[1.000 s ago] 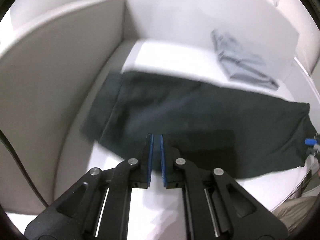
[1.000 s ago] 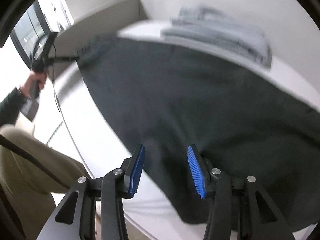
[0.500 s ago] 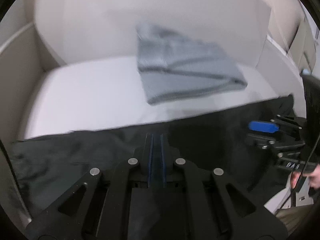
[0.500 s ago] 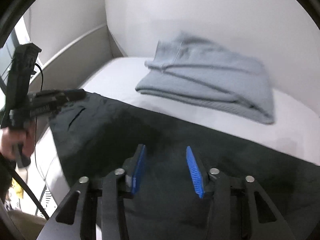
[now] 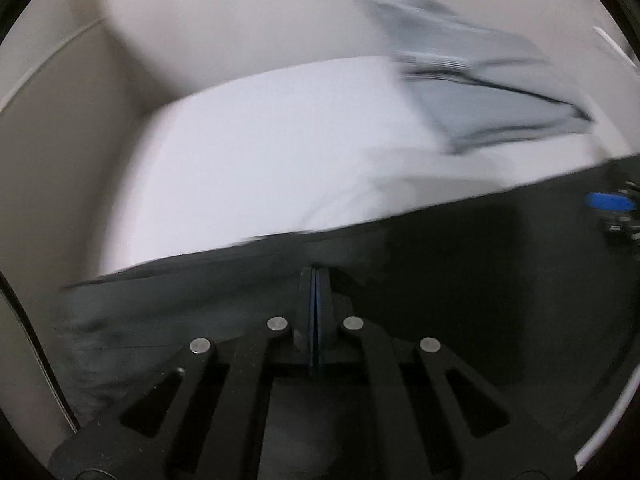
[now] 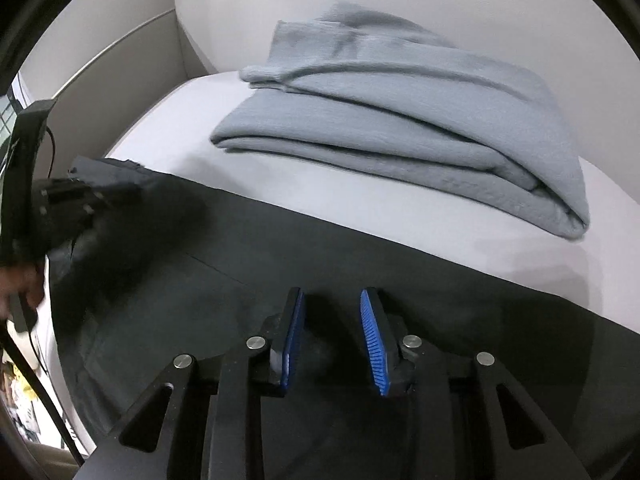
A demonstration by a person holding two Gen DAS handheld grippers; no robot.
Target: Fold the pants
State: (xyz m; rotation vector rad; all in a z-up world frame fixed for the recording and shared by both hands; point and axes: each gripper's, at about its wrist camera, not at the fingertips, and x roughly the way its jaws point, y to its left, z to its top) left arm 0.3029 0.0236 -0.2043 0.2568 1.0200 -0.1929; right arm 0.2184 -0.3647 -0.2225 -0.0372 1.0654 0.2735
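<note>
The dark pants lie flat across the near part of a white table. In the left wrist view the pants fill the lower half. My left gripper is shut, low over the pants near their far edge; whether it pinches cloth I cannot tell. It also shows at the left of the right wrist view, at the pants' corner. My right gripper is open and empty just above the pants, and it shows at the right edge of the left wrist view.
A folded grey garment lies at the back of the table, blurred in the left wrist view. White partition walls close off the back and left. The table's near edge runs at lower left.
Both grippers have come down closer to the pants. The left view has swung left and is blurred. The left gripper has stayed shut and the right one open.
</note>
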